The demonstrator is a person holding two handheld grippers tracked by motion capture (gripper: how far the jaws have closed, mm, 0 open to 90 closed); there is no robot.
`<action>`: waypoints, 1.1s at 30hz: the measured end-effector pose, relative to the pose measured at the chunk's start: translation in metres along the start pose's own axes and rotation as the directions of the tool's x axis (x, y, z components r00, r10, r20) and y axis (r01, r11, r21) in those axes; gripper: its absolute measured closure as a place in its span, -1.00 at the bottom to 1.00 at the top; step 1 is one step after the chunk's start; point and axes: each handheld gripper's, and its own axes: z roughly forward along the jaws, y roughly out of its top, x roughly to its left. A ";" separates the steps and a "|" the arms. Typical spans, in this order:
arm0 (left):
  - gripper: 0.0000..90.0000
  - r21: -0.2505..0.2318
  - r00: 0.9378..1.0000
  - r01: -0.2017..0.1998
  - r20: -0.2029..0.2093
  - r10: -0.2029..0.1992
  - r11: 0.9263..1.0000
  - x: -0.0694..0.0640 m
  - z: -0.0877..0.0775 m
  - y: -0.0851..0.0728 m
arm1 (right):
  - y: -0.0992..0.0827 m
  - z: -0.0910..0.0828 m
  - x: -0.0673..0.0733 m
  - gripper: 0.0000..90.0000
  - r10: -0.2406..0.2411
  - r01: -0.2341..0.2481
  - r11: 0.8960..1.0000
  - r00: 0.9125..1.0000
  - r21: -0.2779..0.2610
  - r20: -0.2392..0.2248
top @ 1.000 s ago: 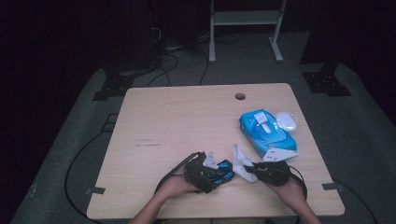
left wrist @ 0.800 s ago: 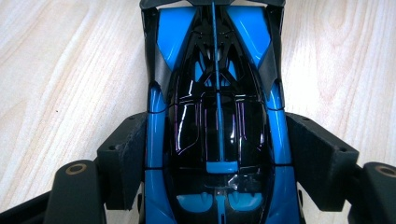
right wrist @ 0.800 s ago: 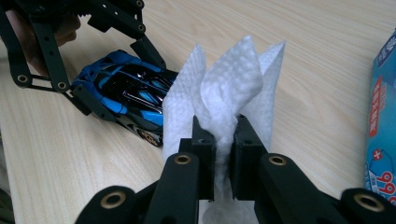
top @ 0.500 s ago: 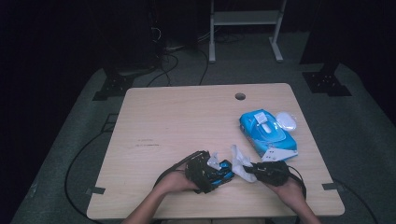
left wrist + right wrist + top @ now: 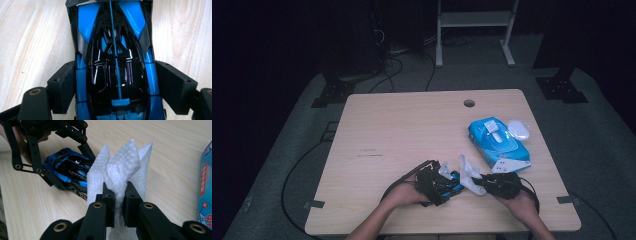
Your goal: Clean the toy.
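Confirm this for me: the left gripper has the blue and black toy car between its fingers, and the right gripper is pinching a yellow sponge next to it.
One thing is off: the right gripper pinches a white wipe, not a yellow sponge, as the right gripper view shows. The rest stands: the left gripper has the blue and black toy car between its fingers, right beside the wipe.

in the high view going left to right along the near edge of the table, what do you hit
left gripper around the blue toy car → white wipe → right gripper pinching it → blue wipes pack, farther back → white lid-like thing beside the pack
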 end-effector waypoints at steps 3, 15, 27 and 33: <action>-0.45 -0.010 1.000 -0.001 -0.017 0.001 1.000 -0.001 -0.001 0.000 | 0.000 -0.001 0.000 0.81 0.001 -0.001 1.000 1.000 -0.001 0.002; -0.39 -0.042 1.000 -0.001 0.002 0.001 0.999 0.002 -0.007 -0.006 | 0.000 -0.003 -0.002 0.81 0.004 -0.003 1.000 1.000 -0.010 0.007; -0.39 -0.058 1.000 0.013 0.005 -0.012 0.998 0.004 -0.010 -0.008 | 0.000 -0.004 -0.002 0.81 0.011 -0.011 1.000 1.000 -0.011 0.008; -0.39 -0.068 1.000 0.017 -0.003 -0.017 0.998 0.007 -0.015 -0.007 | 0.000 -0.005 -0.003 0.81 0.011 -0.011 1.000 1.000 -0.016 0.010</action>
